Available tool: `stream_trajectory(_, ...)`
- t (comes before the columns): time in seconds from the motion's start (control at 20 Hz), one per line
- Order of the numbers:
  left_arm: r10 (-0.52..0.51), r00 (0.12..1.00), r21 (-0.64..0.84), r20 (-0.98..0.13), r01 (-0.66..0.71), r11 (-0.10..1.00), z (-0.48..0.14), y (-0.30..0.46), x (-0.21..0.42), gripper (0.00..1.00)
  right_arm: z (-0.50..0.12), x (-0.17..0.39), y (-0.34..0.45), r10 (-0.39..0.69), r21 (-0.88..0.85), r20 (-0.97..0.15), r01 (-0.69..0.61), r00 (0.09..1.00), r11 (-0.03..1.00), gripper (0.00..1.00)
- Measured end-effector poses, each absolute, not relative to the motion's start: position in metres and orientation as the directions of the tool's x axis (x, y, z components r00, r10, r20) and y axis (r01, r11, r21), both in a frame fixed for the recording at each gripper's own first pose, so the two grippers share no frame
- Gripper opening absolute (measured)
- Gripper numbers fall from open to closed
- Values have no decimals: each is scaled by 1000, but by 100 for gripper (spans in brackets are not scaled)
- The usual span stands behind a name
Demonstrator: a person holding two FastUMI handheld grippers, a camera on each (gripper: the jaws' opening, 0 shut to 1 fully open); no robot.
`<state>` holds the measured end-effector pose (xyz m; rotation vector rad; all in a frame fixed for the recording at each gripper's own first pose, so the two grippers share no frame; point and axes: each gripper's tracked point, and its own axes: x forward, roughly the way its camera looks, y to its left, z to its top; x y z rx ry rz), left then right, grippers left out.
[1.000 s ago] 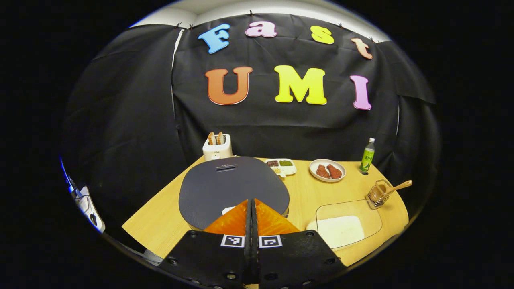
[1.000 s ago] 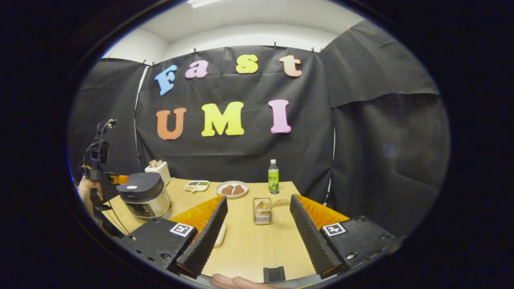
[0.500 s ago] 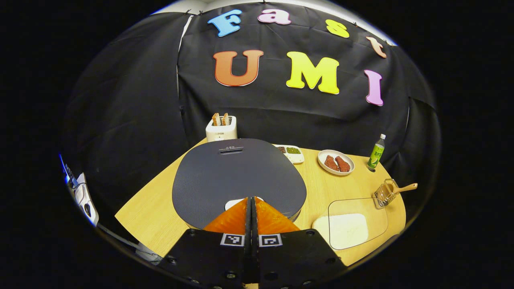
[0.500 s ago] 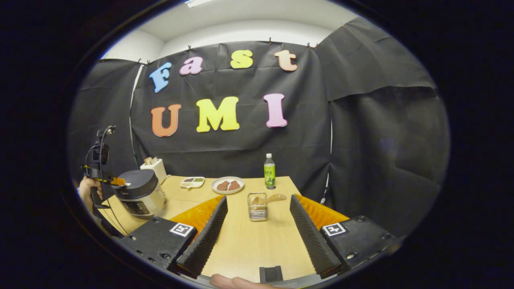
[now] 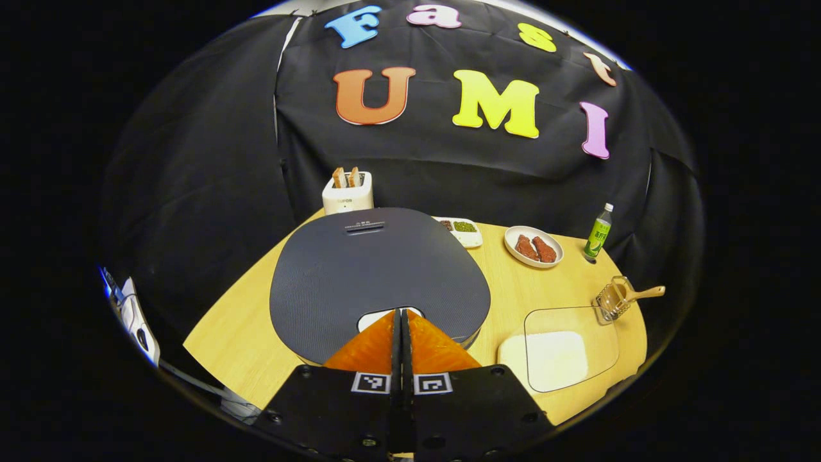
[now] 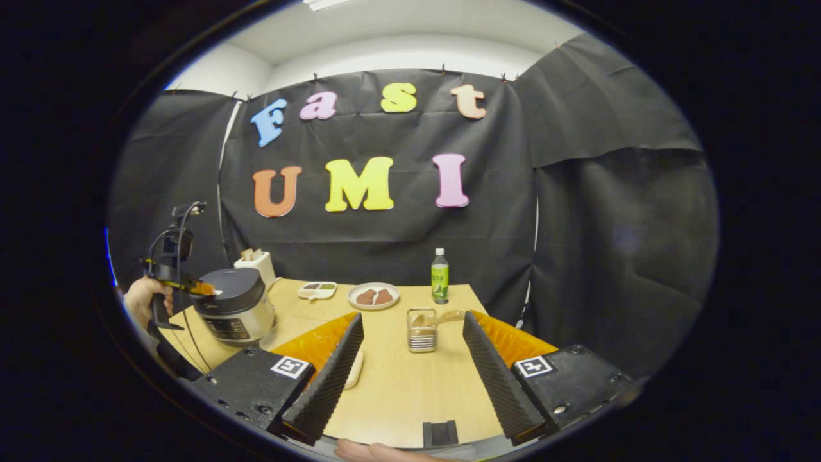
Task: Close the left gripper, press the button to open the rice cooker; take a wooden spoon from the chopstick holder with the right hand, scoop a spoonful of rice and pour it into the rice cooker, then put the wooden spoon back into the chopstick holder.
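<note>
Step one in hand. Left hand-held gripper [image 5: 401, 316], fingers pressed together and holding nothing, tips at the white button [image 5: 375, 316] at 6 o'clock on the rice cooker [image 5: 378, 276] lid, which is down. Next, by my reading: a firm push. Right hand-held gripper [image 6: 410, 333] spread wide, empty; chopstick holder [image 6: 421, 330] with wooden spoon [image 6: 442, 316] at its 12 o'clock.

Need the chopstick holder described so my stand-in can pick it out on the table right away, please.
Start at the wooden table and go to its right side, in front of the green bottle. The chopstick holder is the small see-through basket there, directly ahead between the open right gripper fingers. It alone has a wooden spoon sticking out of it.
</note>
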<state>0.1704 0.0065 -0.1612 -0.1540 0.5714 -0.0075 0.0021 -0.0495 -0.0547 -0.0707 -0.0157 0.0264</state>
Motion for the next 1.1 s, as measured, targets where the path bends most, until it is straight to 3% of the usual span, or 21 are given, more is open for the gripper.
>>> stream_trajectory(0.25,-119,798,-190,-590,6,982,-156,8,169,0,-44,-27,-35,55,-127,56,-47,997,991,100)
stream_trajectory(0.45,-83,887,-206,-455,-14,978,-115,16,166,1,-48,-29,-32,59,-123,60,-52,996,991,100)
stream_trajectory(0.6,-57,951,-174,-305,3,985,-66,16,152,58,-54,-16,-35,43,-113,44,-37,998,993,100)
stream_trajectory(0.7,-20,964,-146,-264,-19,989,-48,23,134,95,-61,-6,-36,27,-97,26,-24,999,995,100)
stream_trajectory(0.9,-17,987,-138,-161,-6,990,-20,15,98,95,-79,13,-34,24,-70,-30,-26,999,997,100)
stream_trajectory(1.1,5,991,-108,-132,-19,994,-26,16,69,94,-90,27,-38,22,-54,-40,-25,999,998,100)
